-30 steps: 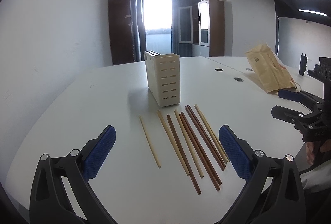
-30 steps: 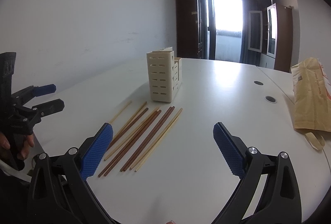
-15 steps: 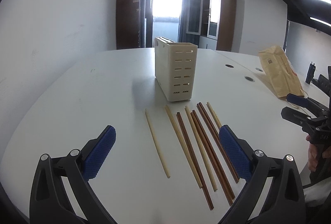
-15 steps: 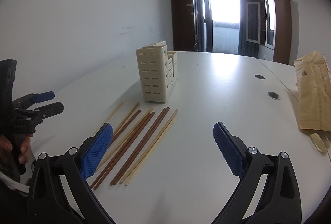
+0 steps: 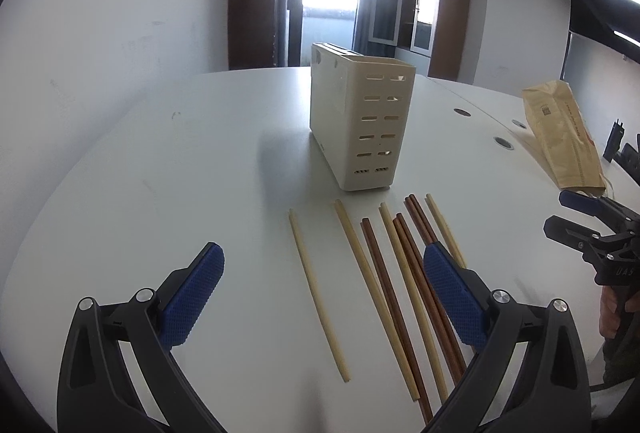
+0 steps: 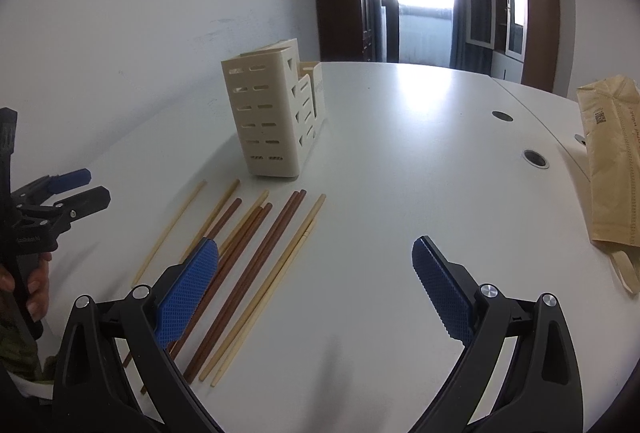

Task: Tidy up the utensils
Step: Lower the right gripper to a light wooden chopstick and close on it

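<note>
**Chopsticks all still on the bench, nothing picked up yet**

Chopsticks (image 5: 394,285) were lying loose in a rough fan across the lower middle of the left wrist view, pale ones and dark brown ones mixed together, with their far tips just short of the cream utensil holder (image 5: 362,125). One pale chopstick (image 5: 318,295) sat on its own, a bit left of the rest. The holder stood upright in the centre of the frame on the white bench (image 5: 168,169), slotted side facing the camera, and I couldn't see anything in it.

The left gripper (image 5: 322,299) had its blue pads spread wide, holding nothing, hanging low over the near ends of the sticks. The right gripper (image 6: 316,291) was the same deal, wide apart and empty, sitting a bit right of the bundle in its own view. A brown paper bag (image 6: 612,161) lay off at the right edge, well clear.

My guess is the step in hand was lining up the first grab. The loner stick looked like the easy one to start with since nothing touches it. I'd close across it near the middle so it doesn't seesaw, and keep the pads from dragging the neighbours. The packed brown ones would probably come up two at a time otherwise.
</note>
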Demonstrator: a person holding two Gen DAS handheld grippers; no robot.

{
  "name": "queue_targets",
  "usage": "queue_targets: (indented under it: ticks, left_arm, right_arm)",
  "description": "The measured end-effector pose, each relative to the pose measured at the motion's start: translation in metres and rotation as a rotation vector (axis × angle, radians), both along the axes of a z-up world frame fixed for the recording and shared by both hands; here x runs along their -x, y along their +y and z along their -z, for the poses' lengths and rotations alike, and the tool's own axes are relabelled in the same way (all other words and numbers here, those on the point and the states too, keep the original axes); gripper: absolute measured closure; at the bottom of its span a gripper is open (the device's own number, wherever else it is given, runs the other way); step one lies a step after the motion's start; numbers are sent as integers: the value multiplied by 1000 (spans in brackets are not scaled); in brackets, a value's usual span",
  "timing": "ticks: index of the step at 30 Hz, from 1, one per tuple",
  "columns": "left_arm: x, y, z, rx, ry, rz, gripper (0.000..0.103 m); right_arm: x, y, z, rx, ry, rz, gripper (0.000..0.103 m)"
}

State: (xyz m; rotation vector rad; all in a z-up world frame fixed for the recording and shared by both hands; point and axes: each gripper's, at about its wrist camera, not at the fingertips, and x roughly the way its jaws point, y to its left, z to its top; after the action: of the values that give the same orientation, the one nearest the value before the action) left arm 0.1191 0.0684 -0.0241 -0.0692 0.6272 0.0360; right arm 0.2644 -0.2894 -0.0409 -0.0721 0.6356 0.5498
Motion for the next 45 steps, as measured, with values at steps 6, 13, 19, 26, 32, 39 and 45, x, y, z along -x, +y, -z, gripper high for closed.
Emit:
queue_targets:
  ticks: [6,13,19,26,32,39,45]
  left_arm:
    - [-21,10,6,-16,21,-5,6]
    - [-47,16,13,-23,54,2,6]
    - [-64,18,24,-21,81,7,6]
    - [-86,27,36,-3,123,-21,6]
    - [-95,28,38,-8,128,-6,6]
    - [-108,33,49,-3,164,-11,8]
    - [-112,35,55,2,181,-13,8]
  right_arm:
    - [-24,11,6,23,53,13,5]
    - [-53,19,23,63,119,34,5]
    - [-73,25,37,73,180,49,5]
    - [-89,35,45,79,195,74,11]
    - [-102,43,59,94,237,77,13]
    - [-110,50,66,120,246,77,21]
    - [-114,51,68,136,243,78,25]
